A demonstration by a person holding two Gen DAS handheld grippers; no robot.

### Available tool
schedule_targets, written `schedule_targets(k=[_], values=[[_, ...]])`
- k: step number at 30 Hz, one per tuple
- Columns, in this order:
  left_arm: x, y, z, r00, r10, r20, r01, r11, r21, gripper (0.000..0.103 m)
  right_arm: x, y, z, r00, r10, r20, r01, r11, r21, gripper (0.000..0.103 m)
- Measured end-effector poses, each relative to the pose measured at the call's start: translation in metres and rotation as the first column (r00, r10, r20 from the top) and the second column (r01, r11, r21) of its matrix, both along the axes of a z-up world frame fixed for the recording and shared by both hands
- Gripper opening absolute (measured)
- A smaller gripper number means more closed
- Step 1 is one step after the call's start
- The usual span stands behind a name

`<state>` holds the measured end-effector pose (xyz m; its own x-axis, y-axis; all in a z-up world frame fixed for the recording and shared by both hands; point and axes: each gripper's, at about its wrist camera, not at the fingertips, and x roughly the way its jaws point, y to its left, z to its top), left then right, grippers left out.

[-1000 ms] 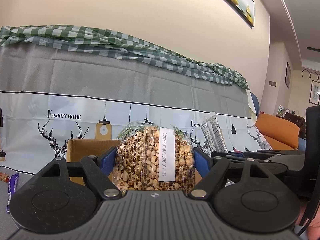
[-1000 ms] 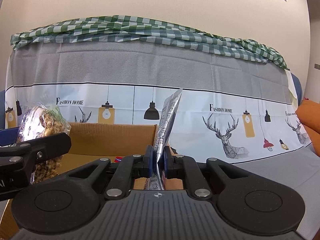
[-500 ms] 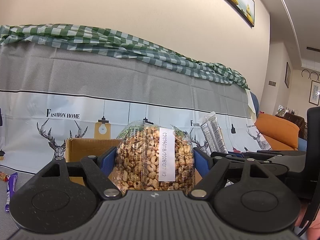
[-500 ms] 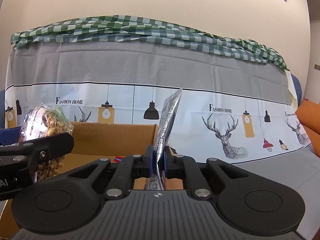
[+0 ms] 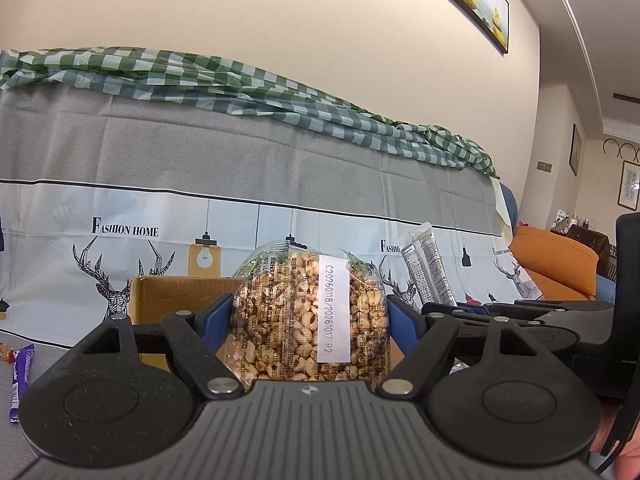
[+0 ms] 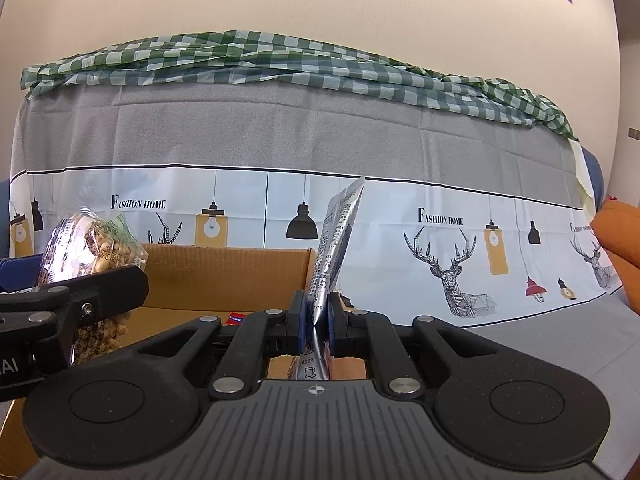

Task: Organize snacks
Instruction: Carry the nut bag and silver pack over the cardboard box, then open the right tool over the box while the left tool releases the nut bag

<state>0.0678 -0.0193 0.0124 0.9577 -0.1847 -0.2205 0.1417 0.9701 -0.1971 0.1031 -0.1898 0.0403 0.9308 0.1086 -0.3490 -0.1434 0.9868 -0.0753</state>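
Left gripper (image 5: 310,320) clamps the peanut bag (image 5: 308,316), right gripper (image 6: 316,322) pinches the silver sachet (image 6: 334,248), both over the cardboard box (image 6: 224,276), unreleased; purple bar (image 5: 20,376) lower left waits

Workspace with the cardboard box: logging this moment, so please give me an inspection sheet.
Surface: grey cloth under the box.
Job's things: peanut bag and silver sachet, both held upright over the open cardboard box; a red packet lies inside.
Clutter: purple wrapper on the cloth, left of the box.
Grippers: left gripper shut on the bag; right gripper shut on the sachet.
Cables: nothing seen.
Surroundings: deer-print cover, green checked cloth, orange cushion.
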Motion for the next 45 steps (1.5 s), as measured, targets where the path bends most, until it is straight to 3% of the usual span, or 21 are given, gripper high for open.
schedule_targets(k=[5,7,9,16,24,28,34,41,45], values=[[0.003,0.000,-0.002,1.000,-0.007,-0.015,0.007,1.000,-0.005,0.088,0.002,-0.001,0.000,1.000,-0.008,-0.014,0.008,1.000,0.006,0.014],[0.003,0.002,-0.003,1.000,0.002,-0.018,-0.002,1.000,-0.009,0.090,0.003,-0.001,0.001,1.000,-0.019,-0.023,0.019,1.000,0.014,0.038],[0.003,0.007,-0.002,1.000,0.017,-0.022,-0.018,1.000,-0.017,0.090,0.003,0.001,0.002,0.999,-0.034,-0.018,0.034,0.999,0.015,0.047],[0.000,0.034,0.005,0.996,0.091,-0.015,-0.091,0.994,-0.054,0.089,0.002,0.013,0.004,0.999,-0.035,-0.006,0.035,0.999,0.028,0.048],[-0.003,0.083,0.010,0.978,0.203,-0.047,-0.206,0.974,-0.091,0.074,-0.006,0.048,0.007,1.000,0.020,0.004,-0.021,0.999,0.049,0.048],[-0.004,0.118,0.009,0.956,0.277,-0.093,-0.286,0.953,-0.105,0.064,-0.012,0.073,0.009,0.998,0.062,0.016,-0.062,0.996,0.058,0.048],[-0.012,0.169,0.007,0.921,0.352,-0.168,-0.375,0.916,-0.139,0.039,-0.021,0.110,0.010,0.993,0.112,0.030,-0.114,0.991,0.071,0.048],[-0.023,0.216,0.006,0.879,0.420,-0.224,-0.458,0.874,-0.160,0.036,-0.037,0.152,0.011,0.984,0.169,0.053,-0.173,0.982,0.080,0.047],[-0.026,0.238,0.001,0.844,0.459,-0.277,-0.513,0.842,-0.168,0.036,-0.049,0.176,0.010,0.974,0.209,0.092,-0.213,0.976,0.037,0.047]])
